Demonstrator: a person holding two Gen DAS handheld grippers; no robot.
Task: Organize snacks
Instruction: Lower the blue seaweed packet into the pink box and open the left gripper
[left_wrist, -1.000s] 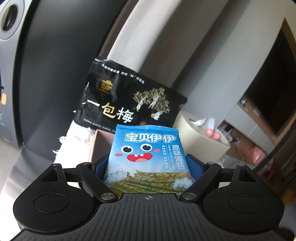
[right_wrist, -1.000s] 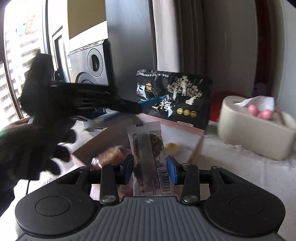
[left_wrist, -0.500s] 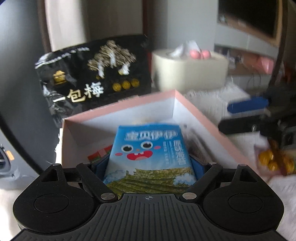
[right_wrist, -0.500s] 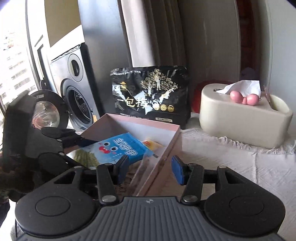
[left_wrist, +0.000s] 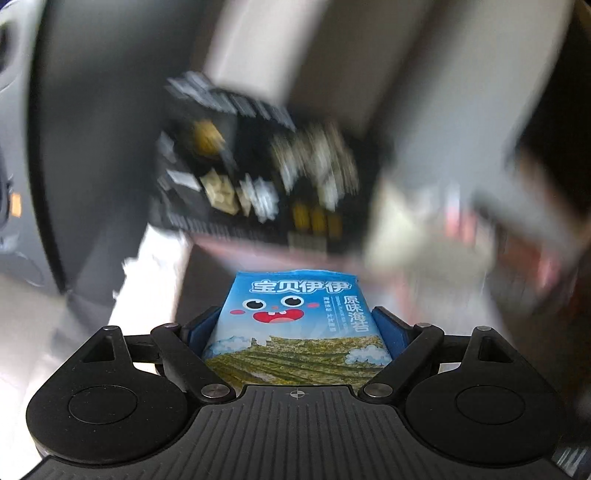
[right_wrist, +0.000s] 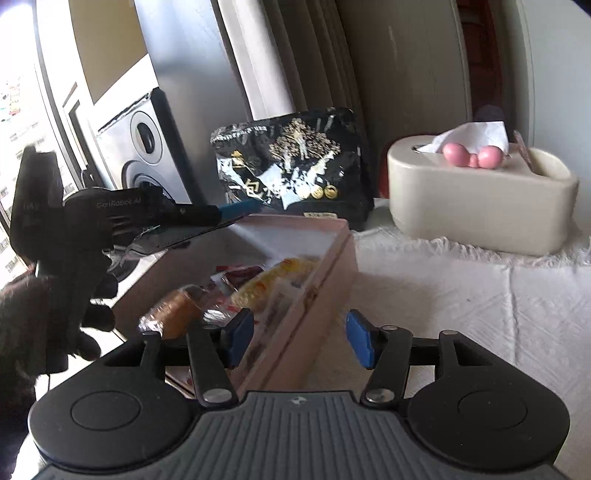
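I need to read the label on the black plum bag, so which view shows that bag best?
The right wrist view: the black plum bag stands sharp and whole behind the pink box. In the left wrist view it is badly motion-blurred, its print unreadable.

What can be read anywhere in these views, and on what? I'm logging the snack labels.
"宝贝伊伊" and "原味海苔": on the blue seaweed packet clamped in the left gripper.
"GenRobot.AI", faint: on the left gripper's black body, seen from the right wrist.
"一包", the next character hidden by glare: on the black bag.
Small print on both packs is unreadable; the wrappers in the pink box are too blurred.
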